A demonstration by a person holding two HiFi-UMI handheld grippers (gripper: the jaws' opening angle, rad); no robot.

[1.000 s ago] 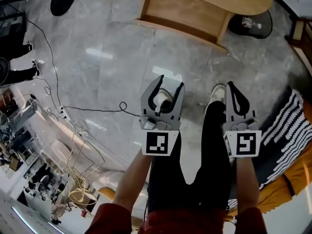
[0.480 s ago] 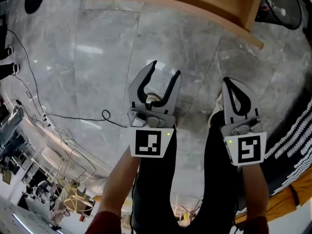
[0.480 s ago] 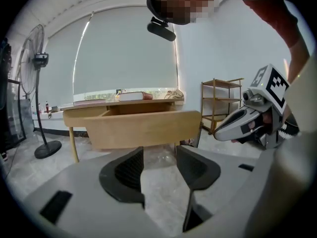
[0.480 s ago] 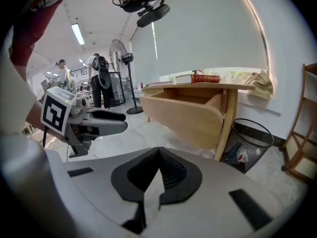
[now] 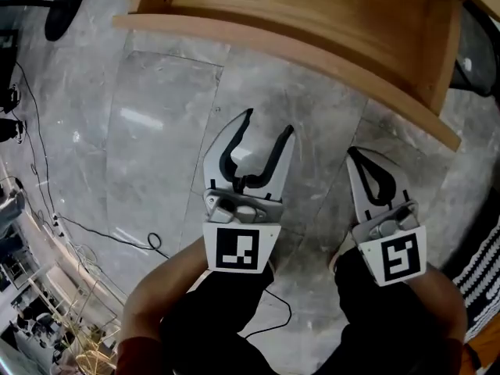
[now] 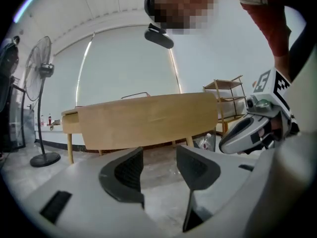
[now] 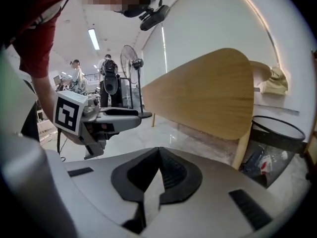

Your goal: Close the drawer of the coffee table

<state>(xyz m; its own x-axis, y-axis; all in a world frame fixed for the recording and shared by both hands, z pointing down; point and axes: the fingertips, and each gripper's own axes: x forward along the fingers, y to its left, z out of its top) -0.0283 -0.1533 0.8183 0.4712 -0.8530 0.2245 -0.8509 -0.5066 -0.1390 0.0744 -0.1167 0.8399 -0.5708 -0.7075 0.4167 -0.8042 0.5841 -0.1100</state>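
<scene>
Head view puts the drawer (image 5: 312, 22) along the top of the frame. It stands pulled out, so we look down into its bare wooden inside, and its curved front panel runs from upper left to right. Just short of that panel and clear of it we see the left gripper (image 5: 269, 121), jaws apart with only floor between them. Beside it is the right gripper (image 5: 353, 153), jaws pressed together on nothing.

Below everything lies a grey marble-tile floor (image 5: 156, 131), glossy with light patches. A thin black cable (image 5: 101, 229) trails across it at the left, and a striped rug (image 5: 480, 276) edges in at the lower right.

The left gripper view shows what the head view cannot. It looks at the drawer front face-on, with the coffee table (image 6: 70, 123) on its slim leg behind the left end. It also takes in a pale blind wall, a standing fan (image 6: 42, 78) and a wooden shelf (image 6: 228, 95). The right gripper view alone gives us a black wire bin (image 7: 277, 133) beside the drawer's end. Down the lit room it shows two people (image 7: 91, 71) standing by equipment.
</scene>
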